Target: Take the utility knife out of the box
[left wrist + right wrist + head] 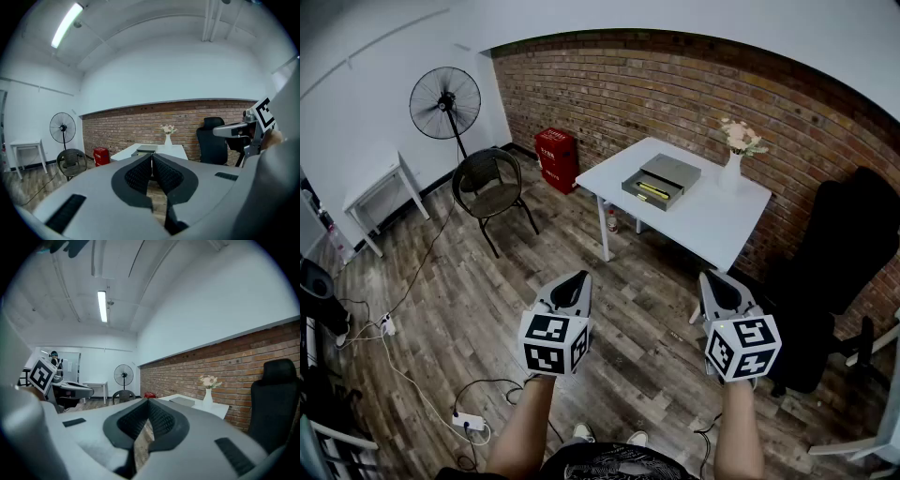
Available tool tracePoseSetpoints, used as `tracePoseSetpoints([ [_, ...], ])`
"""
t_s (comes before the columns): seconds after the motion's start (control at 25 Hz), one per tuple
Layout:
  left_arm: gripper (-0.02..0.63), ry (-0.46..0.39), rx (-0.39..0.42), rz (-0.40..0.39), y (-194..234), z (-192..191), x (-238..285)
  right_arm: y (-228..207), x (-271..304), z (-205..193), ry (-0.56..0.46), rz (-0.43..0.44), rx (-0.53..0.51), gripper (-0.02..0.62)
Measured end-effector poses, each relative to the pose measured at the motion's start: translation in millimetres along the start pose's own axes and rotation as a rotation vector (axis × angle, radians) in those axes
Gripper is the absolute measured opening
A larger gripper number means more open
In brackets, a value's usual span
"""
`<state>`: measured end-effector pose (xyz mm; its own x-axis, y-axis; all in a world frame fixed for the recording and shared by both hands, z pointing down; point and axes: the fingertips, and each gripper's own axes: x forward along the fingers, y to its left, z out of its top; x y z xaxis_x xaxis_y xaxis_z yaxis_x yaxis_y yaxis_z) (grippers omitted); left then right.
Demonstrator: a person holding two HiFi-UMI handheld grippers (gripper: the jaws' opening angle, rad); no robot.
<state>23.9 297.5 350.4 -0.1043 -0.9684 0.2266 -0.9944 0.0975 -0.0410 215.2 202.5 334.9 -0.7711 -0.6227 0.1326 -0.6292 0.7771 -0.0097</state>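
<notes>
A grey box [662,180] with its drawer pulled out lies on the white table [703,220] against the brick wall. In the drawer is a yellow utility knife [653,190]. Both grippers hang over the wooden floor, well short of the table. My left gripper [580,277] is shut and empty, and so is my right gripper [711,277]. In the left gripper view the jaw tips [151,157] meet, with the box [146,150] far ahead. In the right gripper view the tips [148,402] also touch, and the box [183,401] lies far off.
A white vase with flowers [732,167] stands on the table beside the box. A black office chair [839,258] is at the right. At the left stand a dark round chair [490,187], a red case [556,157], a standing fan [445,103] and a small white side table [382,194]. Cables and a power strip [469,422] lie on the floor.
</notes>
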Motion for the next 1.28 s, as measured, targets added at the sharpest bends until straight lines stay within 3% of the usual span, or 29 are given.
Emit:
tracePoseSetpoints([
  [0.64,0.028,0.009,-0.031,-0.02,-32.4,-4.0,38.0,-40.5,2.6,-14.2,0.012,0.026,0.019,0.02],
  [0.88,0.029,-0.007,-0.078,-0.05,-13.1,-1.6,74.1,-50.9,38.2,-20.3,0.035,0.008,0.016,0.02],
  [1.16,0.029,-0.005,-0.088,-0.095,39.2,12.1,134.7,-54.3,108.2,-6.6,0.059,-0.04,0.009,0.02],
  [1.28,0.064,-0.001,-0.092,-0.127,64.6,17.7,161.1,-54.1,138.6,1.7,0.069,-0.069,0.003,0.02],
])
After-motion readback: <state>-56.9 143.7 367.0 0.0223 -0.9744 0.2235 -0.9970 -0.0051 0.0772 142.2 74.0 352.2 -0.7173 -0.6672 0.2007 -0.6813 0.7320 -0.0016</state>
